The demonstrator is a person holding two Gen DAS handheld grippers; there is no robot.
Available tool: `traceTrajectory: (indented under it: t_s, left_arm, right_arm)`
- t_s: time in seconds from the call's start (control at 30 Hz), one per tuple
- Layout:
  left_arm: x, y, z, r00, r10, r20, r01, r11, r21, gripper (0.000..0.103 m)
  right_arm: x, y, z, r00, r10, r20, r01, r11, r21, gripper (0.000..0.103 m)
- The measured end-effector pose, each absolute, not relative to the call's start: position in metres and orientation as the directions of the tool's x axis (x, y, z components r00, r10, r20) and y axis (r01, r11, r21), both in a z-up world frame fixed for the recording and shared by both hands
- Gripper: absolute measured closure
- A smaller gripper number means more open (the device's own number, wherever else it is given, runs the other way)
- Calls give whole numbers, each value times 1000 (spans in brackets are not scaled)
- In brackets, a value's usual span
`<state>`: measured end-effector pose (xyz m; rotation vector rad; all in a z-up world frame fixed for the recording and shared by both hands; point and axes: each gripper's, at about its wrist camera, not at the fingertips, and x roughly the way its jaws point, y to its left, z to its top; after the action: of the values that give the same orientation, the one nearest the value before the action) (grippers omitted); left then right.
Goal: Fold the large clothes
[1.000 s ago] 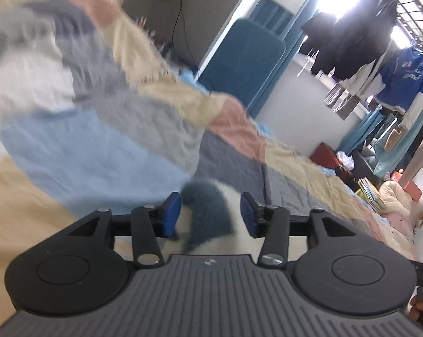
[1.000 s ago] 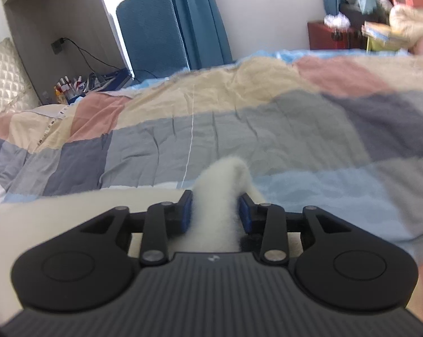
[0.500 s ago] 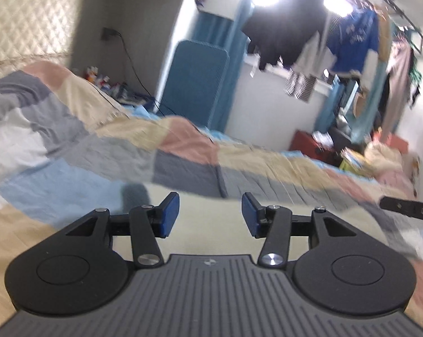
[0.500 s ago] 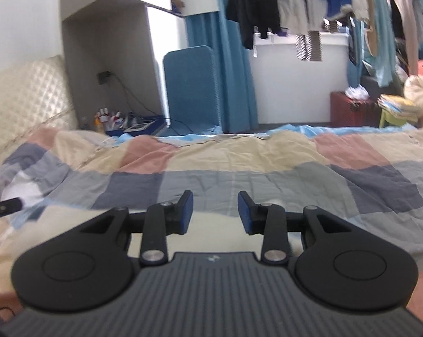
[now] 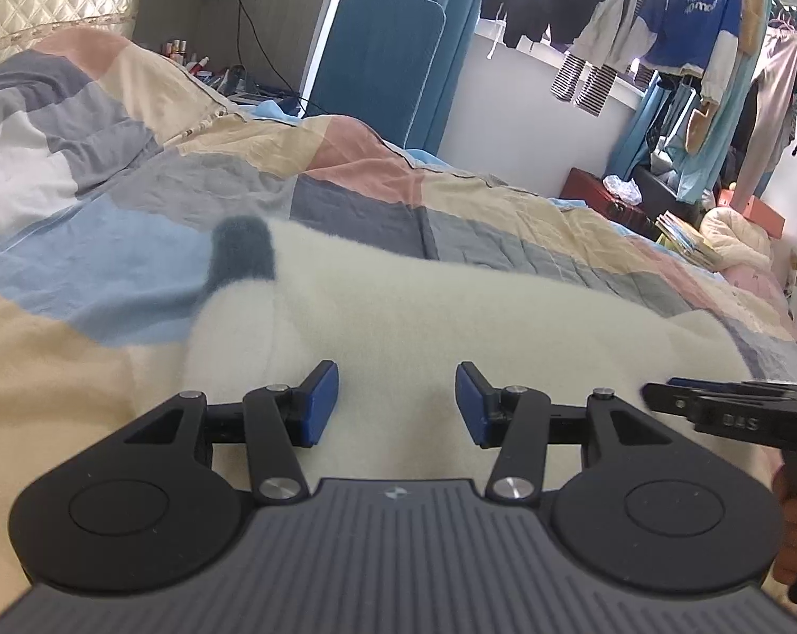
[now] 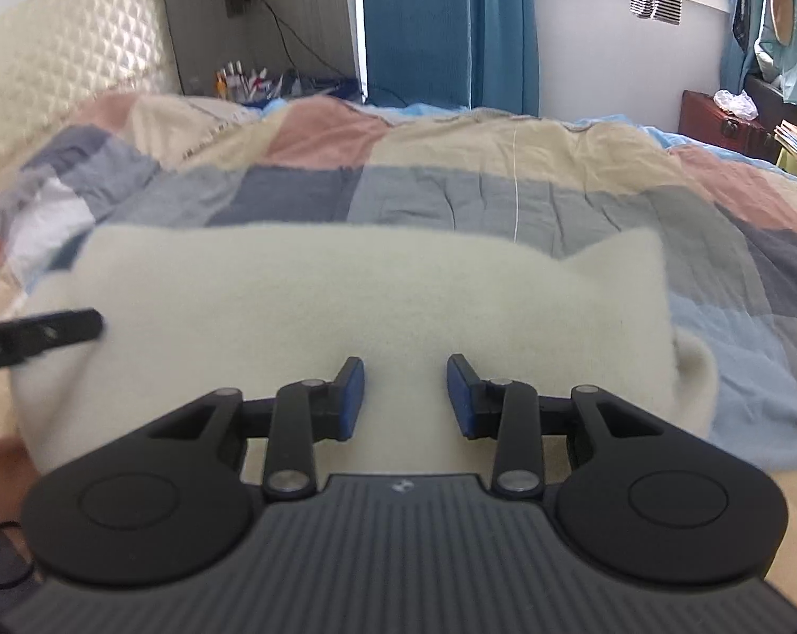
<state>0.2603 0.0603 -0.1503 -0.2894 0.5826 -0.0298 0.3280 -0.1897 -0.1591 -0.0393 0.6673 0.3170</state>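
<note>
Your left tool [image 5: 397,404] hangs over the near part of the cream fleece garment [image 5: 451,327], blue pads spread apart, nothing pinched between them. Your right tool [image 6: 405,396] does likewise, pads parted with only the fleece surface showing in the gap below.

The garment lies flat on the patchwork bedspread [image 5: 134,169], directly ahead of and beneath both tools. It is fluffy, off-white and thick, with soft blurred edges. From the right tool's view it reads as a broad folded block [image 6: 345,296]: far edge nearly straight, a small peak at the far right corner, a rounded lobe bulging out at the right side. From the left tool's view a dark grey-blue fuzzy cuff [image 5: 241,251] sticks up at the far left of the garment, ahead and left of the pads, joined to a cream sleeve-like roll.

Each tool shows at the edge of the other's view: the right one at the right of your left tool, over the fleece; the left one at the left of your right tool.
</note>
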Motion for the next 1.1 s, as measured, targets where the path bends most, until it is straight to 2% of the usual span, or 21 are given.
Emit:
traceTrajectory:
  t_s: [0.17, 0.37, 0.43, 0.6, 0.87, 1.1]
  left_arm:
    - [231, 56, -142, 826, -135, -547, -76, 935, -346, 42]
    - [197, 42, -142, 799, -184, -573, -96, 901, -423, 28]
    - [189, 38, -148, 786, -206, -583, -112, 880, -461, 19]
    - [193, 45, -176, 718, -274, -639, -200, 799, -567, 11]
    - [203, 64, -205, 670, -299, -680, -322, 707, -629, 9]
    - [206, 90, -225, 722, -389, -572, -336, 525, -782, 7]
  right_arm:
    - [320, -197, -153, 734, 311, -603, -297, 946, 127, 65]
    - [294, -202, -149, 702, 382, -601, -335, 922, 194, 65]
    - [284, -203, -148, 691, 404, -599, -348, 913, 214, 65]
    - [268, -204, -146, 675, 434, -597, -355, 900, 253, 65]
    - [259, -213, -150, 672, 427, -605, -286, 903, 319, 64]
    - [251, -223, -162, 629, 472, -618, -194, 865, 463, 62]
